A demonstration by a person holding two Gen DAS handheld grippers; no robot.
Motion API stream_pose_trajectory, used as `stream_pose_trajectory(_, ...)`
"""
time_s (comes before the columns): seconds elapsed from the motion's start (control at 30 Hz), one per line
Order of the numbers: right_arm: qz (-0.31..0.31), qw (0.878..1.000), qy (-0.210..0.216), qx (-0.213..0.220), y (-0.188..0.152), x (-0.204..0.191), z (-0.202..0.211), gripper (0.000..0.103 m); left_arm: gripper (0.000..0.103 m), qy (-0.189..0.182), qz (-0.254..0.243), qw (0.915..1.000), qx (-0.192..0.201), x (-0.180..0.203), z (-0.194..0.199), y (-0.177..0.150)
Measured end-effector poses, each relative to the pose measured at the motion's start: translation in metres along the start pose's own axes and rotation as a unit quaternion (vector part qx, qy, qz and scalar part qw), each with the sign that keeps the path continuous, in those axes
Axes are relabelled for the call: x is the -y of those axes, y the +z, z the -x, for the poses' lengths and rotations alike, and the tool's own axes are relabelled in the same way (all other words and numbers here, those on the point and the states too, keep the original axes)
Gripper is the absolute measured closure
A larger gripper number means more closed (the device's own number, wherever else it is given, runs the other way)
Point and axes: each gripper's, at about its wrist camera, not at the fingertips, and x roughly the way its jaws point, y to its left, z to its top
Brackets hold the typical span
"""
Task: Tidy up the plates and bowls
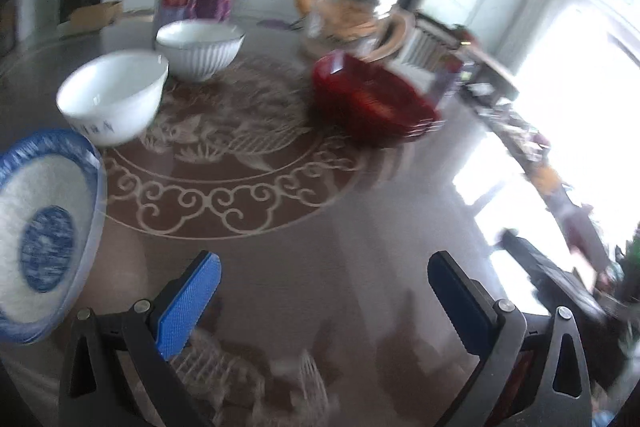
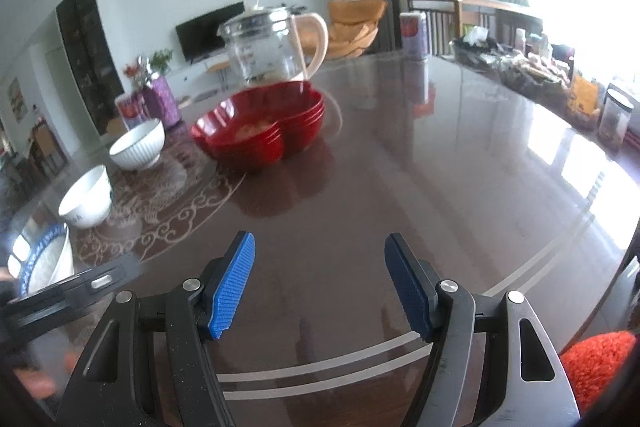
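A stack of red heart-shaped plates [image 1: 372, 99] [image 2: 260, 129] sits near the middle of the round dark table [image 2: 440, 155]. Two white bowls stand to its left: a ribbed one [image 1: 199, 47] [image 2: 138, 145] farther back and a plain one [image 1: 114, 97] [image 2: 86, 197] nearer. A blue-and-white patterned bowl [image 1: 42, 227] [image 2: 46, 263] lies closest, at the left edge. My left gripper [image 1: 324, 267] hangs open above the table with nothing between its fingers, right of the blue bowl. My right gripper [image 2: 320, 247] is open and empty too, well short of the red plates.
A glass teapot [image 2: 272, 45] stands just behind the red plates. A can [image 2: 414, 35], snack packets and a jar [image 2: 614, 119] line the far right rim. A purple vase [image 2: 162, 103] is at the back left. Part of the left gripper [image 2: 72, 291] shows at lower left.
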Motion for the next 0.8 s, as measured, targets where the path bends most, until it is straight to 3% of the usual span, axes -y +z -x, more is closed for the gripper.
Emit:
stream_pose_trajectory(0.07,0.003,1.000,0.006,-0.013,-0.001,-0.003,-0.005,0.032,0.001,-0.010,-0.001,0.9998,0.018,-0.009,0.037,0.008)
stream_pose_trajectory(0.17,-0.003,0.997,0.053,-0.059,-0.001,-0.023,-0.012,0.032,0.000,0.016,0.026,0.9967,0.075,-0.050,0.098,0.024)
stream_pose_trajectory(0.27,-0.004,0.988,0.130,-0.087,0.003,-0.061,-0.012,0.032,0.001,0.127,0.073,0.9835,0.105,-0.114,0.130,0.036)
stream_pose_trajectory(0.33,0.010,0.973,0.198,-0.121,0.006,-0.103,-0.019,0.032,0.001,0.204,0.097,0.9702,0.088,-0.153,0.128,0.037)
stream_pose_trajectory(0.37,0.015,0.966,0.222,-0.133,0.007,-0.120,-0.023,0.032,0.001,0.224,0.108,0.9665,0.065,-0.171,0.121,0.036)
stream_pose_trajectory(0.5,0.060,0.936,0.290,-0.193,0.009,-0.200,-0.052,0.032,0.014,0.233,0.127,0.9643,-0.006,-0.204,0.086,0.025)
stream_pose_trajectory(0.63,0.089,0.929,0.276,-0.231,0.000,-0.241,-0.082,0.032,0.020,0.216,0.140,0.9656,-0.038,-0.212,0.059,0.017)
stream_pose_trajectory(0.73,0.089,0.925,0.274,-0.249,-0.006,-0.255,-0.097,0.035,0.040,0.197,0.143,0.9687,-0.050,-0.211,0.045,0.014)
stream_pose_trajectory(0.77,0.099,0.924,0.271,-0.251,-0.008,-0.261,-0.100,0.041,0.054,0.188,0.142,0.9703,-0.054,-0.213,0.041,0.014)
stream_pose_trajectory(0.8,0.101,0.923,0.270,-0.256,-0.010,-0.264,-0.103,0.061,0.066,0.167,0.145,0.9736,-0.055,-0.214,0.037,0.014)
